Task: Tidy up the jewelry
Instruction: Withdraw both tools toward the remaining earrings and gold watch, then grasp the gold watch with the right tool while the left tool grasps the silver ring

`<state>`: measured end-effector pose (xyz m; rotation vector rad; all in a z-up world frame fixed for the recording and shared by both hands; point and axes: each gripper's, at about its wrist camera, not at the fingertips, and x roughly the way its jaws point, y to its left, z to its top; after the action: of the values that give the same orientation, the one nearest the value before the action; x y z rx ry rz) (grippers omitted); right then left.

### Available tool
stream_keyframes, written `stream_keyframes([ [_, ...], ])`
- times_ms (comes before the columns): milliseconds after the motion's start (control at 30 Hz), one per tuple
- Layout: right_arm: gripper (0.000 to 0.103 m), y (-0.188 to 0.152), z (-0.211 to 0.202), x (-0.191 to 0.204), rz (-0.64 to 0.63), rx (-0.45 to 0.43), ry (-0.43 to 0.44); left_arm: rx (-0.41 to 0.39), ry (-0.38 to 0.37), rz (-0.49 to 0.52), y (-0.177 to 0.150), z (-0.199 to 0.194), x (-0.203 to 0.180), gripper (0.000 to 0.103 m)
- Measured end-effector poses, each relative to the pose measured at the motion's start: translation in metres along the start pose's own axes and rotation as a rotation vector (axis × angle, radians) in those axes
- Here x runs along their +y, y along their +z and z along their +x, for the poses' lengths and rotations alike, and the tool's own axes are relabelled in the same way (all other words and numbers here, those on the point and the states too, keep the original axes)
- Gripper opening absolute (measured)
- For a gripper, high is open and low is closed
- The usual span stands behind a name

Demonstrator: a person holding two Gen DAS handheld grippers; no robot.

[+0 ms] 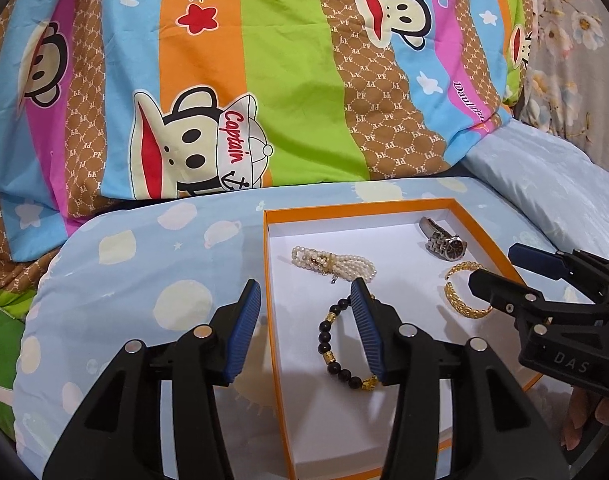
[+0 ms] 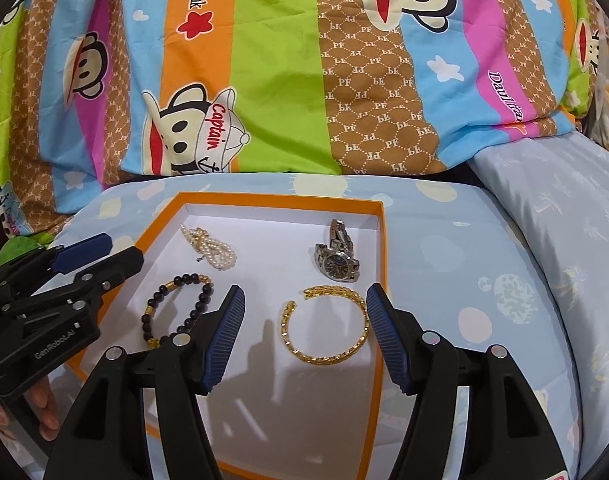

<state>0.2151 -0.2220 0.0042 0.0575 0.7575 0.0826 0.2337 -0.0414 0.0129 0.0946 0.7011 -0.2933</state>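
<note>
We see four pieces of jewelry lying in the orange box (image 2: 378, 280), which sits on a blue pillow (image 2: 464, 264) on the bed. None of them lies outside the box, so we think the job is nearly done. Maybe a little tidying is left.

The pearl bracelet (image 2: 210, 250) is at the far left, folded into a long bundle that runs from far-left to near-right. The silver watch (image 2: 338, 258) is at the far right, with its band pointing away from us and its dark face toward us. The black bead bracelet (image 2: 180, 304) lies near the left wall as a loop. The gold bangle (image 2: 324, 326) lies flat near the right wall, and its open gap points to the far left.

Our left gripper (image 1: 304, 330) has its jaws apart and holds nothing. One finger hangs over the black bead bracelet and the other is outside the box wall. Our right gripper (image 2: 302, 336) also has its jaws apart, one on each side of the gold bangle, not pressing it.
</note>
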Motion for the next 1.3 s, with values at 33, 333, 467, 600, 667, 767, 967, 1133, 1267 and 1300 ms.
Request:
stream_keyframes([
  [33,0.062,-0.001,-0.002,0.002,-0.006,-0.001,-0.001,0.000,0.004,0.000,0.000,-0.001,0.000,0.045],
  [333,0.062,-0.026,-0.050,0.008,0.003,-0.006,0.038,0.008,-0.016,-0.035,-0.014,-0.033,0.014,0.052],
  [467,0.062,-0.046,-0.074,0.009,0.008,-0.010,0.057,0.022,-0.022,-0.040,-0.031,-0.054,0.020,0.055],
  [600,0.062,-0.073,-0.089,0.013,-0.018,0.003,0.102,0.058,-0.033,-0.061,-0.056,-0.070,0.028,0.056],
  [667,0.062,-0.082,-0.091,0.017,-0.056,0.016,0.126,0.081,-0.033,-0.066,-0.070,-0.076,0.031,0.056],
  [767,0.062,-0.092,-0.095,0.025,-0.139,0.023,0.165,0.114,-0.037,-0.072,-0.088,-0.082,0.035,0.056],
  [967,0.062,-0.102,-0.084,0.045,-0.295,0.079,0.203,0.156,-0.050,-0.082,-0.112,-0.090,0.037,0.056],
  [1133,0.062,-0.110,-0.073,0.063,-0.358,0.115,0.258,0.162,-0.056,-0.070,-0.119,-0.095,0.033,0.056],
  [1267,0.062,-0.110,-0.064,0.076,-0.398,0.137,0.285,0.166,-0.061,-0.082,-0.120,-0.095,0.035,0.057],
  [1300,0.062,-0.109,-0.061,0.079,-0.406,0.147,0.285,0.167,-0.063,-0.091,-0.120,-0.095,0.037,0.057],
])
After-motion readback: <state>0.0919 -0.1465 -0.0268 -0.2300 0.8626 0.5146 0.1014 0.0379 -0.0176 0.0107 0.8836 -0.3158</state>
